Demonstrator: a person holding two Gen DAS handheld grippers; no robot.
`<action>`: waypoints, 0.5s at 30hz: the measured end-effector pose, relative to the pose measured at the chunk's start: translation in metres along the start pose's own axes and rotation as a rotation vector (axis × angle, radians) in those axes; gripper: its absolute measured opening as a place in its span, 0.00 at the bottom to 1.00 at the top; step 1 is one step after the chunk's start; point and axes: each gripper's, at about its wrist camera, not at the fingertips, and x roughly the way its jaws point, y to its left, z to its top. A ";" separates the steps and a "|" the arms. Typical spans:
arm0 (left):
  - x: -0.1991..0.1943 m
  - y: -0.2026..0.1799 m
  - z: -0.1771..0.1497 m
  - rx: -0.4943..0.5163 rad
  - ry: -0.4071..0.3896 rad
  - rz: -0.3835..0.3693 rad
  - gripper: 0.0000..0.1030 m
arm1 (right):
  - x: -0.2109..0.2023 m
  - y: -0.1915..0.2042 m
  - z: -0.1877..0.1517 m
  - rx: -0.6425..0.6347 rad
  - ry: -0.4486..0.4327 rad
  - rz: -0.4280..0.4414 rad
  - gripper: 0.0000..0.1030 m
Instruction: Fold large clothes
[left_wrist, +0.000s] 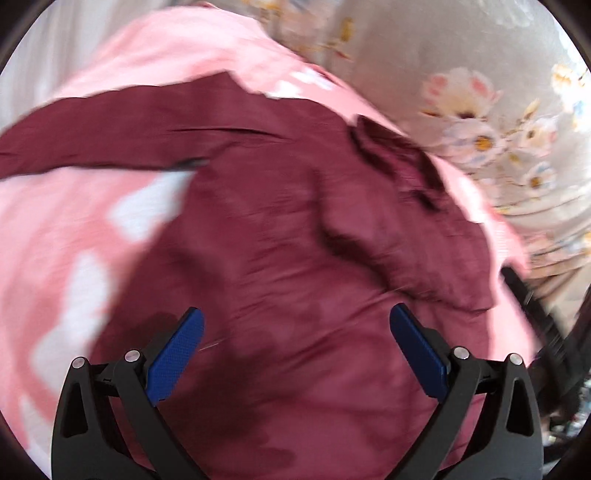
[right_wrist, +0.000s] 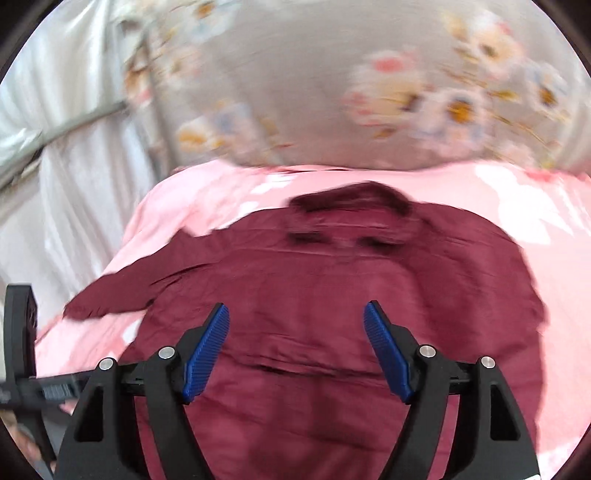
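1. Both tongs stand wide and hold nothing: the left tongs hang above the lower body of the maroon shirt, and the right tongs hover over its middle.
2. That shirt lies spread on a pink floral sheet on the bed, collar toward the grey flowered pillow, one sleeve stretched out to the side.
3. The step in hand looks like picking grasp points for a first fold.
4. To do it well, each pair should probably come down on an edge or seam rather than mid-panel, pinch a single layer, and lift evenly so the cloth does not drag the sheet with it.
5. The outstretched sleeve likely needs bringing in across the body first.
6. Both views are smeared with motion blur, so buttons, seams and which side faces up are hard to tell.
7. The hem is cut off behind the tongs, and the second sleeve cannot be made out clearly.
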 end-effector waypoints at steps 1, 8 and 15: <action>0.013 -0.009 0.007 -0.005 0.026 -0.026 0.95 | -0.004 -0.025 -0.002 0.056 0.005 -0.030 0.71; 0.089 -0.030 0.029 -0.102 0.147 -0.079 0.83 | -0.002 -0.167 -0.026 0.505 0.052 -0.020 0.72; 0.080 -0.039 0.059 -0.044 0.057 -0.024 0.04 | 0.031 -0.221 -0.024 0.709 0.036 0.058 0.66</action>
